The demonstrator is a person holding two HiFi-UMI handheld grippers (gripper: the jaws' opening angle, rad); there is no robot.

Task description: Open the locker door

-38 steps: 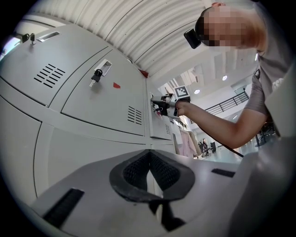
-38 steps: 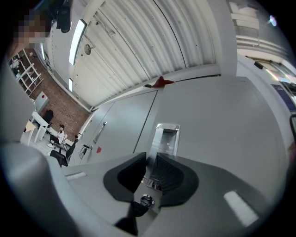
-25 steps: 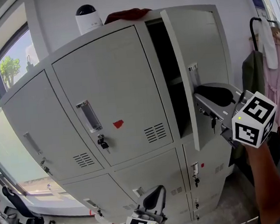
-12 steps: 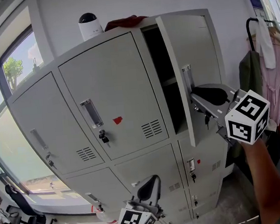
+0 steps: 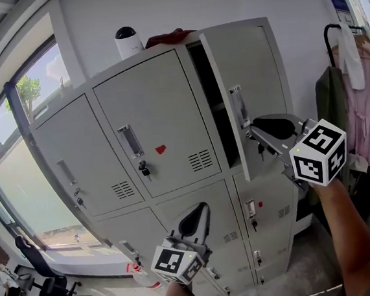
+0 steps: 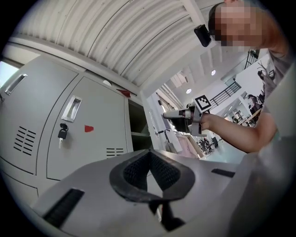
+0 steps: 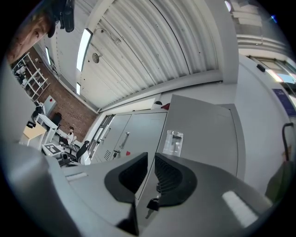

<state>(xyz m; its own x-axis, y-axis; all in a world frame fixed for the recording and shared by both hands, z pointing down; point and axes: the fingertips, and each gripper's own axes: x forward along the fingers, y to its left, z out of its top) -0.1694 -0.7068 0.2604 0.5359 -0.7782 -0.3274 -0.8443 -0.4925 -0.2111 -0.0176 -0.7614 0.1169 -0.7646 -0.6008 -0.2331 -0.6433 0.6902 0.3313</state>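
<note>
The grey locker bank fills the head view; its upper right door [image 5: 250, 86] stands ajar, showing a dark inside [image 5: 217, 108]. My right gripper [image 5: 252, 131] has its jaws closed on that door's free edge, just below the recessed handle [image 5: 237, 106]. In the right gripper view the door [image 7: 203, 134] runs between the pads of the right gripper [image 7: 151, 159], with a key [image 7: 150, 206] hanging in the lock below. My left gripper [image 5: 198, 213] hangs low in front of the lower lockers, shut and holding nothing; in its own view the left gripper [image 6: 149, 157] points up at the lockers.
A white domed device [image 5: 128, 42] and a red cloth [image 5: 171, 35] lie on top of the lockers. Clothes hang on a rack [image 5: 355, 88] at the right. A big window [image 5: 17, 167] and an office chair [image 5: 46, 291] are at the left. The neighbouring door has a key [image 5: 145, 169].
The door has swung further out, with my right gripper moving left along with its edge. My left gripper has come up higher in the head view.
</note>
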